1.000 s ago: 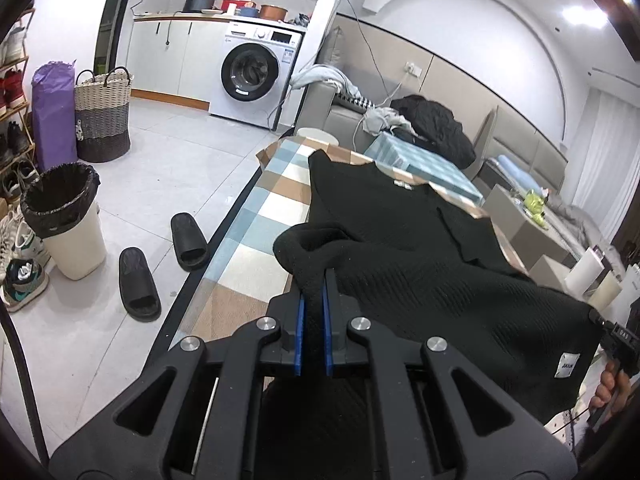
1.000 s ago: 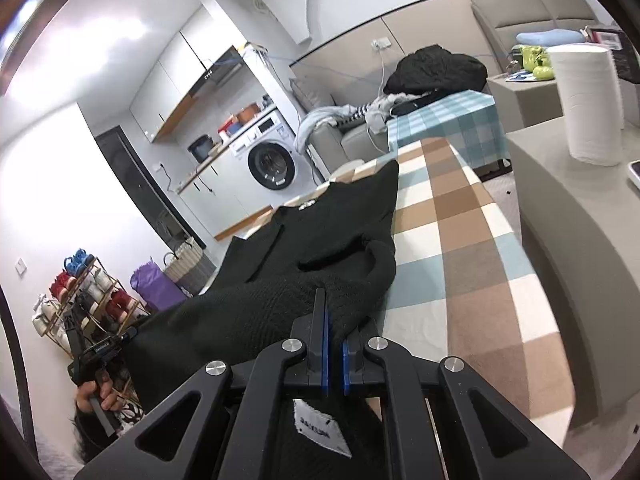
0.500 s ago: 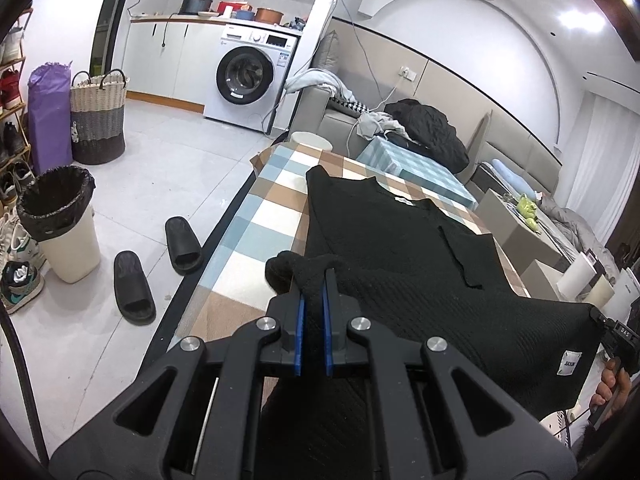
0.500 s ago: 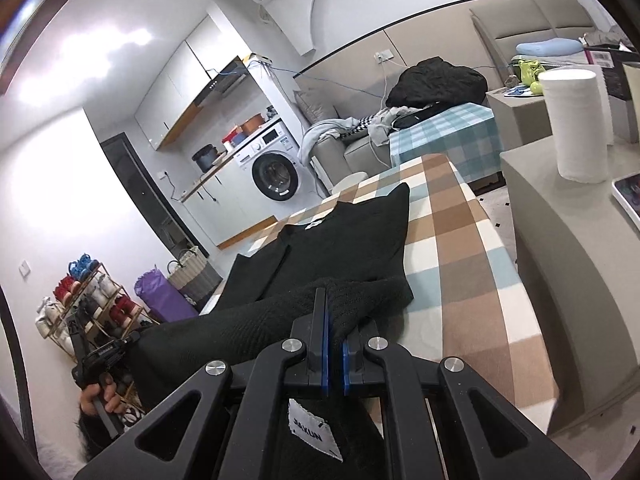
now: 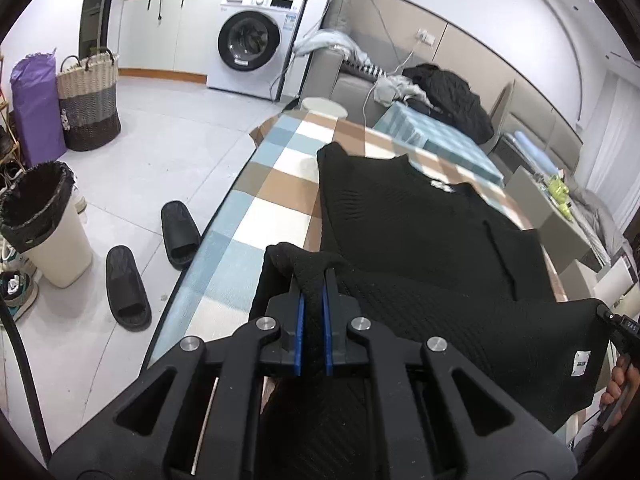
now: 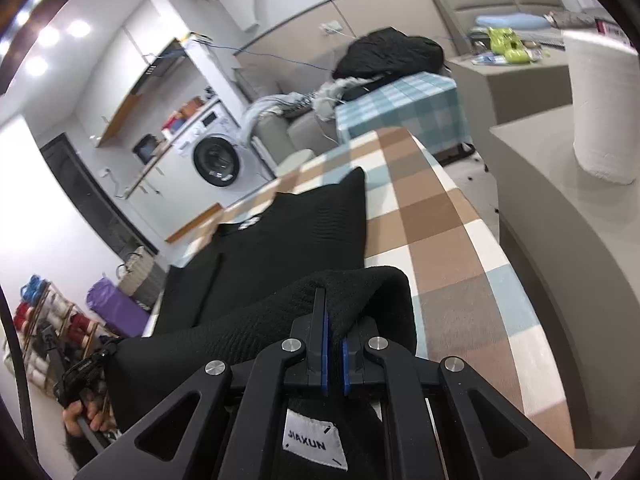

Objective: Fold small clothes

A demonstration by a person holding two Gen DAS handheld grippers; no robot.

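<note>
A black knit top (image 5: 420, 232) lies on the checked tablecloth (image 5: 276, 196), neck end far from me. My left gripper (image 5: 313, 280) is shut on one corner of its near hem. My right gripper (image 6: 335, 316) is shut on the other hem corner. The hem is held up and stretched between them above the table, with a white label (image 6: 314, 442) hanging below the right gripper. The top (image 6: 280, 248) and the tablecloth (image 6: 432, 220) also show in the right wrist view. The right gripper shows at the far right edge of the left wrist view (image 5: 618, 326).
Left of the table are two black slippers (image 5: 152, 264), a bin with a black liner (image 5: 40, 224) and a woven basket (image 5: 88, 104). A washing machine (image 5: 252, 40) stands at the back. A grey side table with a paper roll (image 6: 600, 104) stands to the right.
Both grippers have drawn the hem back toward me and lower, and the cloth between them is tauter. The body of the top lies flatter on the table.
</note>
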